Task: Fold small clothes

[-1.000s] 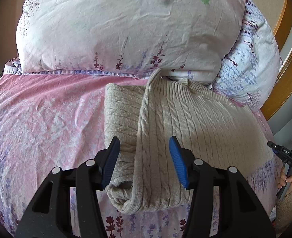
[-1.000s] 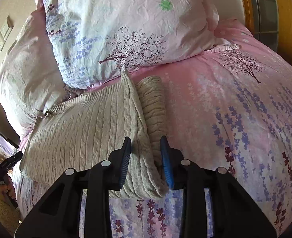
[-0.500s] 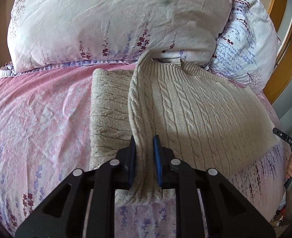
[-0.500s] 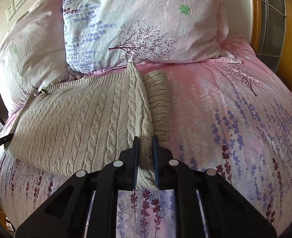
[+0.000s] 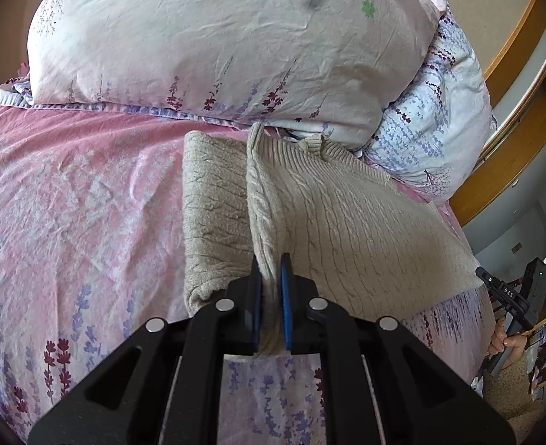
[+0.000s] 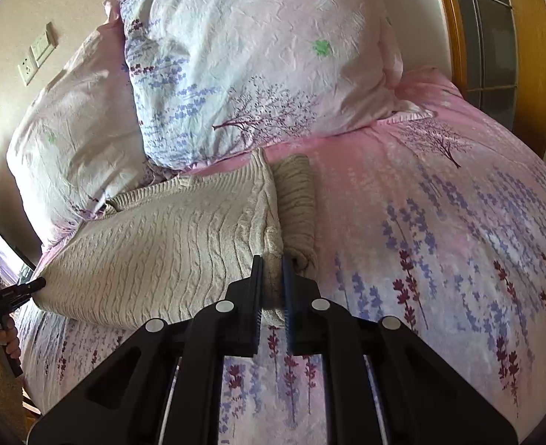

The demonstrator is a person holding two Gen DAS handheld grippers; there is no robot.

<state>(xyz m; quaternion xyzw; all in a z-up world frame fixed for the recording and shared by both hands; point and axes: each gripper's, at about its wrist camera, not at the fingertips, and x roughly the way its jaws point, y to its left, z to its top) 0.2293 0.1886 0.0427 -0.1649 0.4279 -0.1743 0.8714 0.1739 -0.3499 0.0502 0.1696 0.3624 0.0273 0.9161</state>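
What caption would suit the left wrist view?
Left gripper fingers pinching the beige knit sweater's folded edge on a pink floral bedspread.

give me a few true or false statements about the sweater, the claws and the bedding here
1. The left claw is clamped on a fold of the beige knit sweater. True.
2. The right claw hangs open above the bedspread. False: it is shut on the sweater's near edge.
3. The sweater lies on a pink floral bedspread. True.
4. The sweater is draped over the pillows. False: it lies on the bedspread in front of the pillows.
5. Both claws grip the sweater at its near edge. True.
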